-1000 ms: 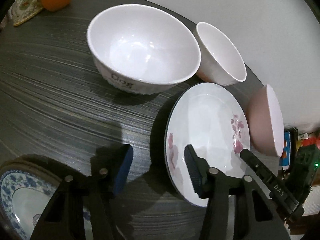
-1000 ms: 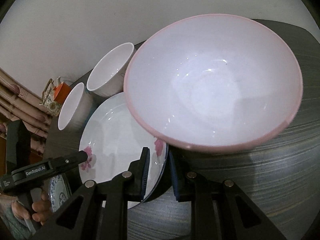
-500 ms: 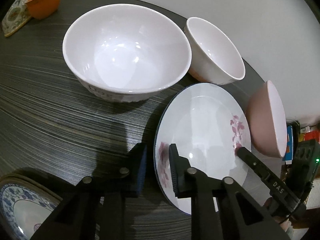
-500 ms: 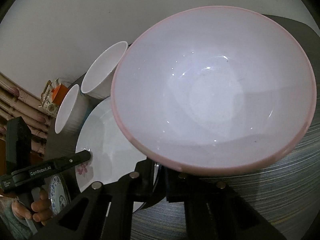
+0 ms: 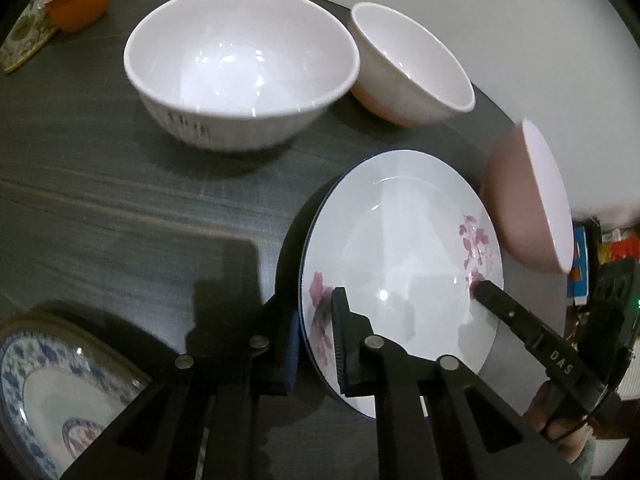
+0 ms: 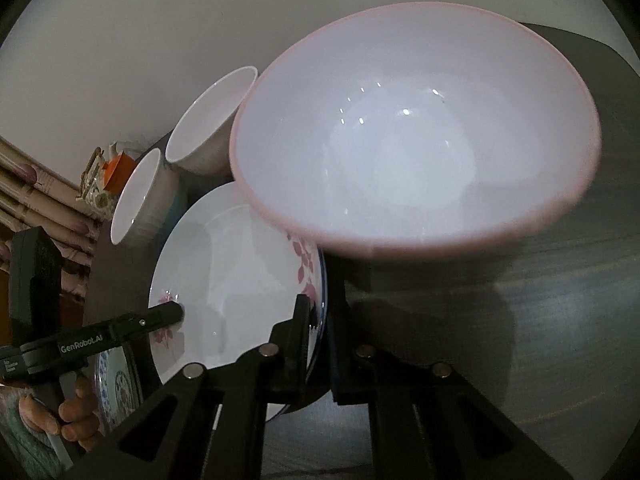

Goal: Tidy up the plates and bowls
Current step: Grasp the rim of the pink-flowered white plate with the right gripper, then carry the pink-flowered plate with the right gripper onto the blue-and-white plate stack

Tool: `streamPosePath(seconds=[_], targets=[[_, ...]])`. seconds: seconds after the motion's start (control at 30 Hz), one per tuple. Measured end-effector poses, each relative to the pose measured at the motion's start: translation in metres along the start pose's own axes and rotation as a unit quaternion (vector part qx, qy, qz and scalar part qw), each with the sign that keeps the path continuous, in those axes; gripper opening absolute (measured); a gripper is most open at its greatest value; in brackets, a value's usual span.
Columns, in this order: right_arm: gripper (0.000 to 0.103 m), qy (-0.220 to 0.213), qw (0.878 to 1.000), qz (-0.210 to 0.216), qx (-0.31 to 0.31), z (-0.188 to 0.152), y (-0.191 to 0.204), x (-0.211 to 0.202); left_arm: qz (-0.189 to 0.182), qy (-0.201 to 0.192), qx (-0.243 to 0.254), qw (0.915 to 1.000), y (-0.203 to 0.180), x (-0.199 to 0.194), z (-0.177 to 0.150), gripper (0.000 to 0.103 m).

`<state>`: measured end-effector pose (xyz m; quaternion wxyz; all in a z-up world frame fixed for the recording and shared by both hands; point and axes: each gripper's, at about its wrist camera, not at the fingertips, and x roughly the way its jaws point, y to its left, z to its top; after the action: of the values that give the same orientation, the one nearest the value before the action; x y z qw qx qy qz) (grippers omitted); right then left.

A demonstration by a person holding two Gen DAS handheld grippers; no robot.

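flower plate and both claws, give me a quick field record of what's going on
held item: white round ceramic plate with pink flower prints
left claw: shut on the plate's near rim, jaws just closed onto it
right claw: shut on the opposite rim
plate pose: rim in both claws, lift off the table not clear
nearest item: pink ceramic bowl, beside the right claw
surface: dark striped table
also on table: large white bowl, small white bowl, blue patterned plate
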<state>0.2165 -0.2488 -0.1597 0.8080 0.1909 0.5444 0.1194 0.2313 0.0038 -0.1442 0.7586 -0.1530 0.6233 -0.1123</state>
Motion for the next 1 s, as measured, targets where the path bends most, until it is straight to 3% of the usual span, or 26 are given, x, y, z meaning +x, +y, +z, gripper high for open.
streamPosePath(seconds=[0.57,0.67,0.8,1.0], targets=[[0.008,0.049,0.999,-0.017,0.008,-0.085,-0.005,-0.037,-0.005,0.041,0.028,0.9987,-0.006,-0.015,-0.086,0.012],[0.008,0.057,0.998,-0.016,0.01,-0.102,-0.007,-0.043,-0.004,0.047,0.033,0.9983,-0.008,-0.014,-0.075,0.012],[0.009,0.067,0.998,-0.017,0.011,-0.117,-0.007,-0.049,-0.005,0.051,0.039,0.9979,-0.012,-0.015,-0.086,0.012],[0.011,0.051,0.998,-0.029,-0.001,-0.114,-0.003,-0.054,-0.006,0.046,0.042,0.998,-0.014,-0.014,-0.087,0.012]])
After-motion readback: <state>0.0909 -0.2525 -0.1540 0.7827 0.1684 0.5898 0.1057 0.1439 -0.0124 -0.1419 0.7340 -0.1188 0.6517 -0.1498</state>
